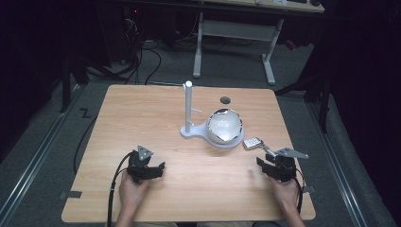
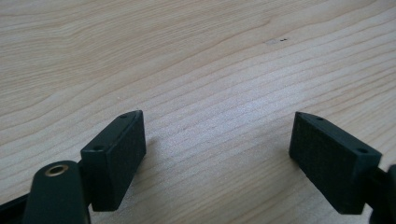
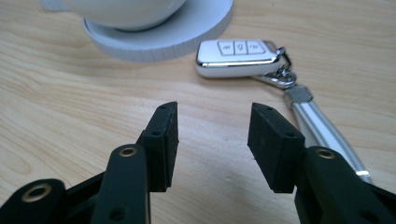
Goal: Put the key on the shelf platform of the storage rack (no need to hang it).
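Observation:
A silver-and-white car key fob lies on the wooden table with a metal ring and a silver cylinder pendant trailing from it. It sits just right of the white bowl in the high view, where the key fob is small. My right gripper hovers a short way before the fob, open, nothing between its jaws. In the high view the right gripper is at the front right. My left gripper stands wide open over bare wood; the left gripper is at the front left.
The bowl rests on a white round base joined to a white upright post. A dark round hole marks the table behind it. A desk frame and cables stand on the floor beyond the table.

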The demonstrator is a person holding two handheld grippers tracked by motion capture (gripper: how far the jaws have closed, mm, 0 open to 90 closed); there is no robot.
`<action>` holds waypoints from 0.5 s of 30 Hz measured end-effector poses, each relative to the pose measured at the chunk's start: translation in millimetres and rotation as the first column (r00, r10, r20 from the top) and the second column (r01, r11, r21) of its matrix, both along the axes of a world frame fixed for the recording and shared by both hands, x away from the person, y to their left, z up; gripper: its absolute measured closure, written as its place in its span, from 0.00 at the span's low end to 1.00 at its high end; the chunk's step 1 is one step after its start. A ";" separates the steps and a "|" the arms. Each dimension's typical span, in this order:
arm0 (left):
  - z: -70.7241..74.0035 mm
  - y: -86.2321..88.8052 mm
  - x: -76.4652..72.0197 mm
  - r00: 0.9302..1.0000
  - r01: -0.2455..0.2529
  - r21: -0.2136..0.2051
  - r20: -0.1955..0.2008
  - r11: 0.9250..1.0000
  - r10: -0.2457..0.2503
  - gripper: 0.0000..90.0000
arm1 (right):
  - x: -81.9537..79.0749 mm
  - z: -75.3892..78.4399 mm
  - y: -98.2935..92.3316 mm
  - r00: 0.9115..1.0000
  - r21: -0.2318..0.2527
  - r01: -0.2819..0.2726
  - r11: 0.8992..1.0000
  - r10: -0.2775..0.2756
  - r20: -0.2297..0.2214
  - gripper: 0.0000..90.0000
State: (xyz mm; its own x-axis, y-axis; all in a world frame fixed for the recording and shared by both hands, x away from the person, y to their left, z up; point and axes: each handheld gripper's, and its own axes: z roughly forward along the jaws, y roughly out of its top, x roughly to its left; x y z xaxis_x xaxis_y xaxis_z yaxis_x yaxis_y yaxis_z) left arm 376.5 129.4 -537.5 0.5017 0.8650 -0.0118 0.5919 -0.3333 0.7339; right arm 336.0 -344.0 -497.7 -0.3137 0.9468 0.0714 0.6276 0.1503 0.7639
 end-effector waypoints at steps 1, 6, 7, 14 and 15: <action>0.0 0.0 0.0 1.000 0.000 0.000 0.000 1.000 0.000 0.21 | 0.5 1.6 -1.9 1.000 -0.005 -0.001 1.000 0.001 0.005 0.60; 0.0 0.0 0.0 1.000 0.000 0.000 0.000 1.000 0.000 0.21 | 5.5 6.5 -11.9 1.000 0.000 0.023 1.000 -0.023 0.000 0.62; 0.0 0.0 0.0 1.000 0.000 0.000 0.000 1.000 0.000 0.21 | 6.5 7.2 -13.5 1.000 0.003 0.027 1.000 -0.027 0.001 0.62; 0.0 0.0 0.0 1.000 0.000 0.000 0.000 1.000 0.000 0.21 | 20.5 10.3 -25.2 0.998 -0.003 0.059 0.998 -0.059 0.002 0.64; 0.0 0.0 0.0 1.000 0.000 0.000 0.000 1.000 0.000 0.21 | 25.7 11.3 -29.2 0.998 -0.003 0.069 0.998 -0.069 -0.006 0.64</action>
